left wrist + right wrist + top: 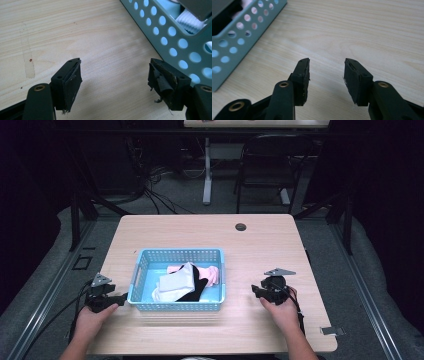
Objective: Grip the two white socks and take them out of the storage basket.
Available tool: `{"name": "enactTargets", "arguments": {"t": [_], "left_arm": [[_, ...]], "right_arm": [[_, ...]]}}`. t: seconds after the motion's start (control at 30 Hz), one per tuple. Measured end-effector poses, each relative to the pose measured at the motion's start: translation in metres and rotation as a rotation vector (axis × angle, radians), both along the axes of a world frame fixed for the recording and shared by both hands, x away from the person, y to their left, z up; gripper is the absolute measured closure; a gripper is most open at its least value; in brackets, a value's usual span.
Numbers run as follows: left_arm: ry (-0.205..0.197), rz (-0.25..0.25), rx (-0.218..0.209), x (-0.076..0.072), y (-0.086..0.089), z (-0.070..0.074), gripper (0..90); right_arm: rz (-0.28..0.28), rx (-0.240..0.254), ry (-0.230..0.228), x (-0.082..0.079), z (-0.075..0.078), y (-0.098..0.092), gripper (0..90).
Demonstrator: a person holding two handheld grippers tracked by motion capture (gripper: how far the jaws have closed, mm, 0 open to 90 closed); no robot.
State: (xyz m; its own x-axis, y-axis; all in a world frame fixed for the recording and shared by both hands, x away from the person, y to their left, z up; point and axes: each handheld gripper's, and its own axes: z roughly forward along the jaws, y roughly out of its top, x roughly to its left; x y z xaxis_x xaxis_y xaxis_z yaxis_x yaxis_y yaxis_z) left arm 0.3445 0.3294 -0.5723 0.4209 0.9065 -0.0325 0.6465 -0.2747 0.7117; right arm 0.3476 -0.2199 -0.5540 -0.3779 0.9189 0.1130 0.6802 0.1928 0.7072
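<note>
A light blue perforated basket (136, 275) stands in the middle of the wooden table (260, 250). Inside it lie folded cloths: a white one (176, 282), a black one (196, 290) and a pink one (212, 273). My left gripper (121, 297) rests on the table just left of the basket, open, with bare wood between its jaws (115, 72); the basket wall (175, 42) is close at its right. My right gripper (256, 291) rests to the right of the basket, open and empty (326, 72), with the basket corner (234, 45) off to its left.
A small dark round hole (240, 226) marks the table's far side. A black chair (272, 165) and a white table leg (207, 170) stand beyond the table. A bit of tape (332, 330) sticks out at the table's right front corner.
</note>
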Motion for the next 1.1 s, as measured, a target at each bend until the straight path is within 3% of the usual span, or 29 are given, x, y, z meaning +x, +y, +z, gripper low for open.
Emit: {"name": "enactTargets", "arguments": {"t": [0.13,0.2,0.4,0.47,0.63,1.1], "left_arm": [[-0.001,0.005,-0.002,0.0,0.0,0.0,26.5],[0.002,0.003,0.0,-0.001,0.001,0.0,26.5],[-0.002,0.003,0.0,-0.001,0.0,0.0,26.5],[-0.001,0.004,0.001,-0.001,0.0,0.0,26.6],[0.004,0.002,0.003,-0.001,0.0,0.0,26.6],[0.002,0.007,-0.002,-0.001,0.001,0.0,26.5]], "right_arm": [[0.012,-0.019,-0.03,-0.002,0.009,0.005,55.4],[0.032,0.001,-0.039,-0.002,0.023,0.01,55.6],[0.099,-0.014,-0.067,0.001,0.043,0.022,55.6],[0.122,0.022,-0.035,0.006,0.054,0.029,60.4],[0.154,0.04,0.003,0.017,0.065,0.04,64.8],[0.221,0.036,0.018,0.042,0.079,0.086,67.0]]}}
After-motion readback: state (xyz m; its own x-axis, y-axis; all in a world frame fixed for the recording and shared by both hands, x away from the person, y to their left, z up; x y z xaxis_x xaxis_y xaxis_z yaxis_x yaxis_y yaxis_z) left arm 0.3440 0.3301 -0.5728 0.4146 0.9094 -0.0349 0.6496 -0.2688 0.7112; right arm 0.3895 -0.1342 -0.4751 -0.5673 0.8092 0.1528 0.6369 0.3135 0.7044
